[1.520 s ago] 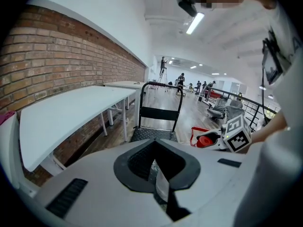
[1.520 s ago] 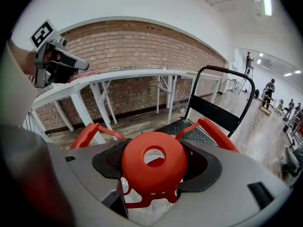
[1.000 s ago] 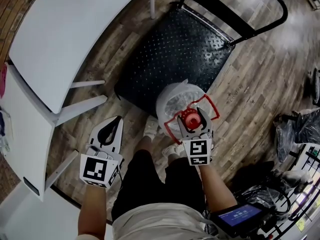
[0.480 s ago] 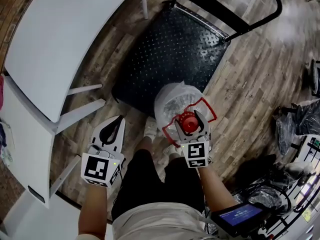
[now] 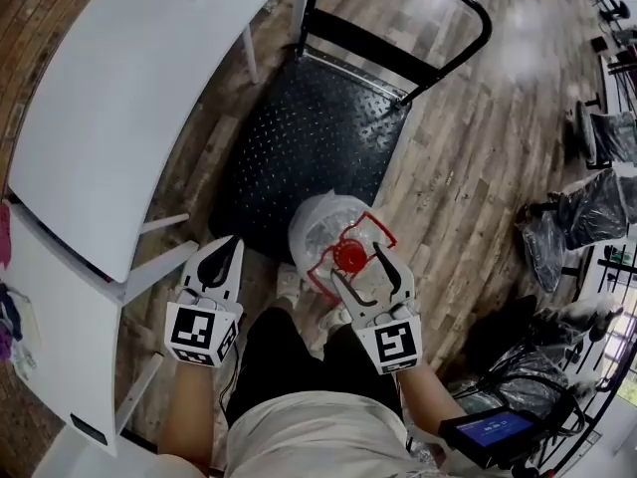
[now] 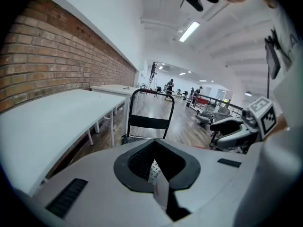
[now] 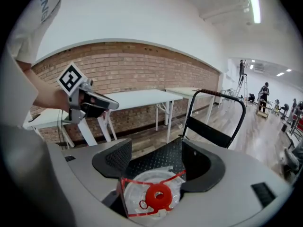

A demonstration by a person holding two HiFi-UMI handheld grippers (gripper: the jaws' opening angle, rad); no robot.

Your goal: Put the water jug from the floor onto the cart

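Water jug [image 5: 320, 229]: clear, seen from above, red cap [image 5: 349, 256] in the middle and a red carry frame round the neck. It sits between the jaws of the right gripper [image 5: 356, 264], which stand wide and bear on that frame. This is the only hold on it. It hangs over the near edge of the cart [image 5: 299, 137], partly above the black studded deck and partly above the wood floor, just ahead of the person's shoes [image 5: 291, 279]. Judged to be off the floor and not yet set down.

Left gripper [image 5: 229, 243]: jaws together, nothing in them, held beside the jug and apart from it.

Risks, as judged:
- The grip is on the thin red frame, not the body. A full jug could swing or slip out, and the fall would land close to the shoes.
- The base may catch the deck's near lip if it does not clear it, which would tilt the jug.
- The cart may roll away under a sideways push. Nothing is bracing it, and its push bar [image 5: 438, 28] is at the far end.
- The white table [image 5: 119, 98] stands close on the left, with little room for the free hand.

Writing: no label shows on the jug from above. Each gripper cube carries a black-and-white square marker [image 5: 194, 329], a pattern only. A blue screen [image 5: 493, 428] at lower right is too small to read. The pale letters on the sleeve [image 7: 45, 4] are cut off.
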